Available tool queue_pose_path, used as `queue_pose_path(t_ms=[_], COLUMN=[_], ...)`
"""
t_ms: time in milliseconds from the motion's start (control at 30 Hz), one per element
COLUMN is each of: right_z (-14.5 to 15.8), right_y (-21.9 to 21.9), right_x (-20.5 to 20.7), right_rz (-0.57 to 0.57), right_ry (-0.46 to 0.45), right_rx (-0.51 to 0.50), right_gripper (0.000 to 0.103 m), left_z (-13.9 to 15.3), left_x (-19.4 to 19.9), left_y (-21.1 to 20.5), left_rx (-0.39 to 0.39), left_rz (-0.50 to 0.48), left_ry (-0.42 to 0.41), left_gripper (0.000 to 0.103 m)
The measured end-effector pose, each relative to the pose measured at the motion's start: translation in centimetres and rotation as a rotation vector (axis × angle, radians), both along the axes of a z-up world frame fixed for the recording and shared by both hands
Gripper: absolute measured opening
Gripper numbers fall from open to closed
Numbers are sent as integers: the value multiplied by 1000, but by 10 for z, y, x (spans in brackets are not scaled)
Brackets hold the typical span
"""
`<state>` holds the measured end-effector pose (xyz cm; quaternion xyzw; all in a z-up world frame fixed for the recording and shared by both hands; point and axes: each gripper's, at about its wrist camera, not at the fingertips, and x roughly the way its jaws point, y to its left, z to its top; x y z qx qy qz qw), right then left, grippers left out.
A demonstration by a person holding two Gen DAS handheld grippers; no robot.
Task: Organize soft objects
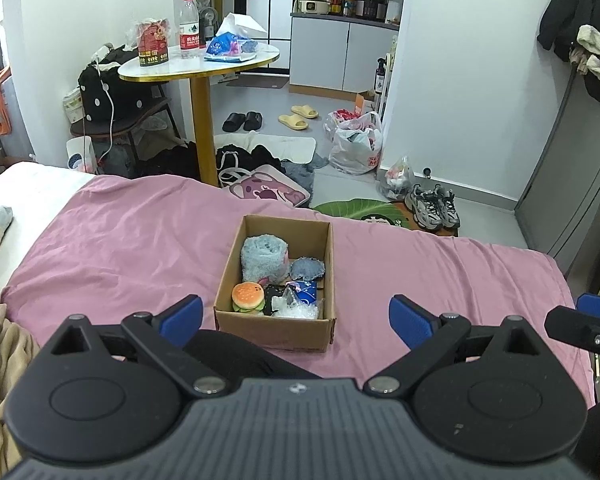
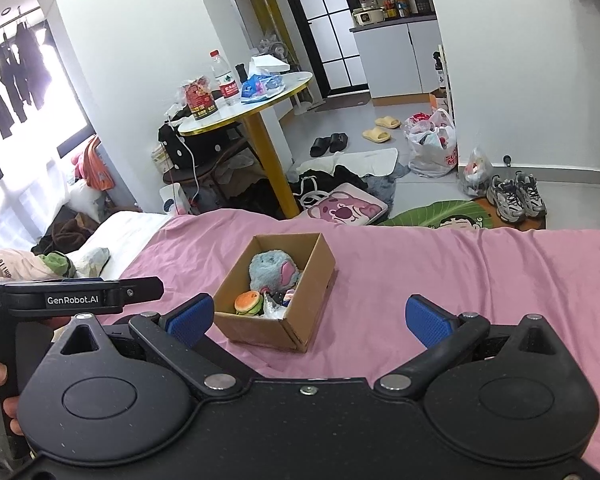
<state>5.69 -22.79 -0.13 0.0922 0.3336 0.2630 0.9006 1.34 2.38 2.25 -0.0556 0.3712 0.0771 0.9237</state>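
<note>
The left gripper is held with its blue-padded jaws spread wide and nothing between them, level above the pink bedsheet. The right gripper is likewise spread wide and empty, held alongside. Just ahead of both, an open cardboard box is set on the sheet. Inside it are packed a fluffy blue-grey plush at the far end, a small frayed denim piece beside it, a squishy burger toy in the near left corner, and crinkled clear plastic at the near right.
</note>
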Motion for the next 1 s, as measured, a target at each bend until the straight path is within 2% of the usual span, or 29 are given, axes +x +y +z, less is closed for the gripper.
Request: queue_pose_path(t_ms=[333,533,1000], right_z=[5,1,3], right_y=[1,7,11], right_x=[-17,-21,-25], right_rz=[-18,-33,-28], right_ry=[0,7,1], right_rx=[1,-35,-40], right_gripper=[103,103,103], left_z=[6,8,11], left_x=[-17,-26,-32], left_y=[1,3,7], left_rx=[5,14,22], left_rz=[-14,-20,-23], left_ry=[-19,-28,-28], left_gripper=[99,99,99])
